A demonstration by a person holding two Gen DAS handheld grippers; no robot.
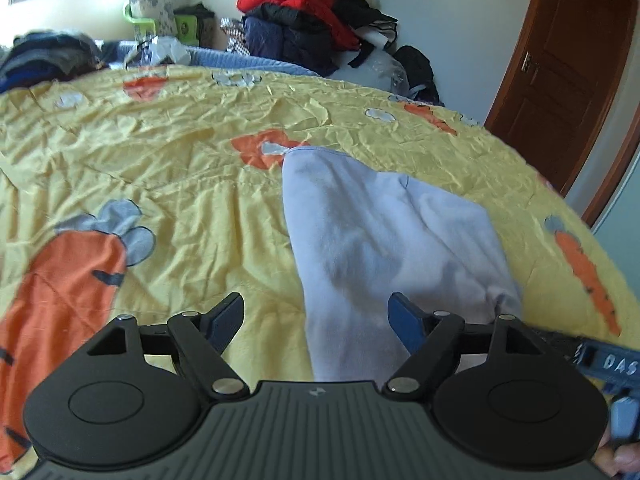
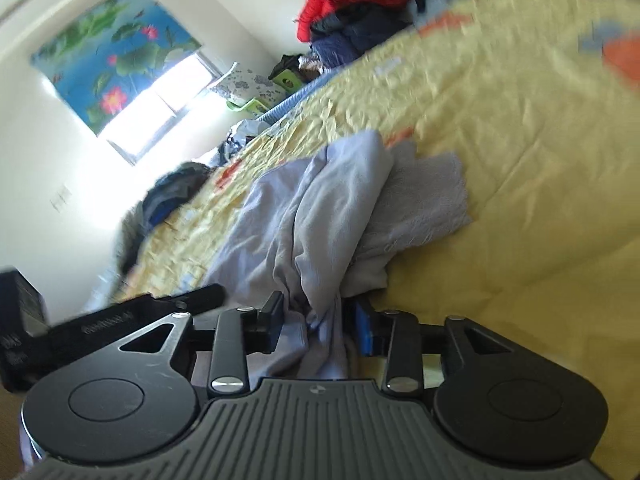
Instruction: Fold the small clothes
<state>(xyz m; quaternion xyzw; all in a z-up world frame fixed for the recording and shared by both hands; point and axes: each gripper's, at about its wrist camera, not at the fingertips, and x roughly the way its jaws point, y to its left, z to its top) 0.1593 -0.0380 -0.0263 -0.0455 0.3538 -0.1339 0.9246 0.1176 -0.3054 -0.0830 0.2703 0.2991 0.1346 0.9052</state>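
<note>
1. The left claw (image 1: pixel 316 320) is held spread above the bed, with nothing between its pads; the near end of the pale lilac garment (image 1: pixel 384 248) lies under the gap and is not pinched. This reads as a claw standing ready over the cloth and gripping nothing.
2. In the right wrist view the right claw (image 2: pixel 318 326) is seen partly closed, with a bunched fold of the same garment (image 2: pixel 320 216) gathered between its fingers (image 2: pixel 366 330). Whether the pads truly press on the fold cannot be told, since the picture is blurred and a little gap shows on each side.
3. The bunching at the right claw is judged to serve as a handle, so that one edge can be lifted and carried over the rest.
4. The garment is spread lengthwise on the bed, partly doubled over, so the fold is judged to be under way and not finished.
5. The bed is covered by a wrinkled yellow quilt (image 1: pixel 168 168) printed with orange carrots.
6. Beyond the bed a heap of clothes (image 1: pixel 312 24) is piled against the wall, a brown door (image 1: pixel 560 72) stands on one side, and a bright window (image 2: pixel 160 108) under a flowered blind is seen.
</note>
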